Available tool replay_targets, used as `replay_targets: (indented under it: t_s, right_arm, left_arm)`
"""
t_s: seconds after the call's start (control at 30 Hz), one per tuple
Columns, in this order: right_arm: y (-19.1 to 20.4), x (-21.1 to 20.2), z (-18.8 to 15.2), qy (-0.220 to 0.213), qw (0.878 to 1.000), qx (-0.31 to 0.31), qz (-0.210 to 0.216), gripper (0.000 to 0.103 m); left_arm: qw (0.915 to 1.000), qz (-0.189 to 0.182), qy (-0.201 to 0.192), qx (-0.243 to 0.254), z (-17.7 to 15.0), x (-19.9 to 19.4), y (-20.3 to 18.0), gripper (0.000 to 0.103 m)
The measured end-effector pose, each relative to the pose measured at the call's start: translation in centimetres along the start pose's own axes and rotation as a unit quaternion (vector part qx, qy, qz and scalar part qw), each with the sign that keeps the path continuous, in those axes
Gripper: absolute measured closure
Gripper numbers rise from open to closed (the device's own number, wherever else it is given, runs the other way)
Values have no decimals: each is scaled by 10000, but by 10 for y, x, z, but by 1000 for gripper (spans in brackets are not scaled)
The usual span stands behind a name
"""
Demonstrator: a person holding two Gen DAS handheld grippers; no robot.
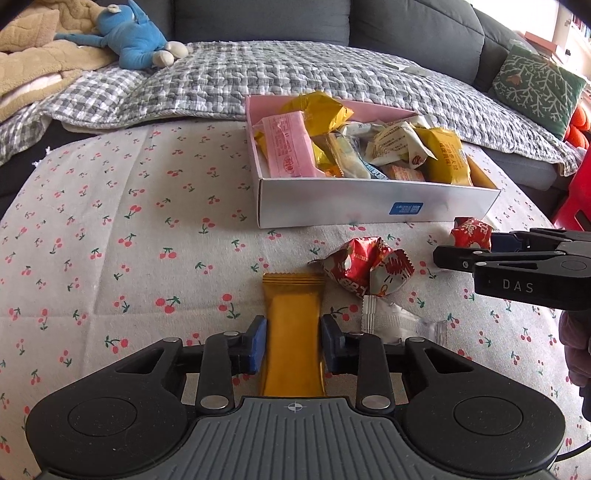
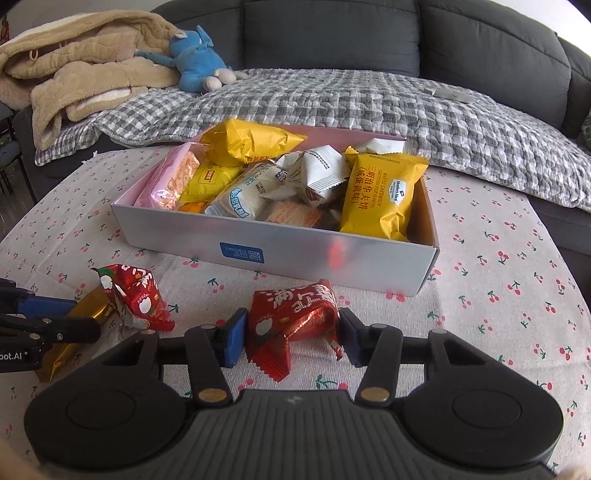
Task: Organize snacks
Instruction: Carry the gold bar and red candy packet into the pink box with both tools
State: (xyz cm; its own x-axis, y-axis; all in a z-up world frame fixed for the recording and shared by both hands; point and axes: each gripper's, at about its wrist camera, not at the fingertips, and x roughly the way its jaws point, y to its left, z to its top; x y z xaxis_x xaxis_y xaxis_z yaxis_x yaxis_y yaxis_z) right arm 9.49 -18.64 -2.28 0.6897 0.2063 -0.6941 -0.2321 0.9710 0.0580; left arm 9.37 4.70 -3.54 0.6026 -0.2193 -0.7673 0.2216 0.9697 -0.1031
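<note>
A white box [image 1: 369, 206] with a pink inside holds several snack packets; it also shows in the right wrist view [image 2: 288, 254]. My left gripper [image 1: 293, 343] has its blue pads against both sides of a long gold packet [image 1: 293, 325] lying on the cherry-print cloth. My right gripper [image 2: 293, 336] is closed around a red packet [image 2: 291, 321] near the box's front wall. It shows in the left wrist view [image 1: 476, 240] with the red packet [image 1: 469, 230]. A second red packet [image 1: 365, 267] and a clear white packet [image 1: 399, 321] lie between the grippers.
The cherry-print cloth [image 1: 110, 258] covers the table. Behind it a grey sofa [image 2: 332, 33] carries a checked quilt [image 1: 295, 81], a blue plush toy [image 1: 133, 37], a beige blanket [image 2: 74, 74] and a green cushion [image 1: 535, 88]. Something red [image 1: 572, 206] stands at the far right.
</note>
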Motion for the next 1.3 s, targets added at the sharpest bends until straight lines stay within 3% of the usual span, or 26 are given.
replay_targets:
  t_s: [0.33, 0.6, 1.07, 1.3]
  right_arm:
    - [-2, -7, 3, 180, 9988, 322, 312, 55]
    - [-10, -18, 11, 203, 9959, 728, 494, 55]
    - [-16, -32, 30, -115, 9934, 911, 681, 55]
    - [-25, -22, 47, -244, 9898, 1176, 759, 55]
  left_arm:
    - [9995, -131, 47, -299, 5, -3, 6, 74]
    - [9988, -187, -157, -430, 16, -16, 10, 74]
    - [9956, -187, -643, -655, 41, -42, 7, 74]
    - [9953, -268, -846, -379, 72, -41, -12, 74]
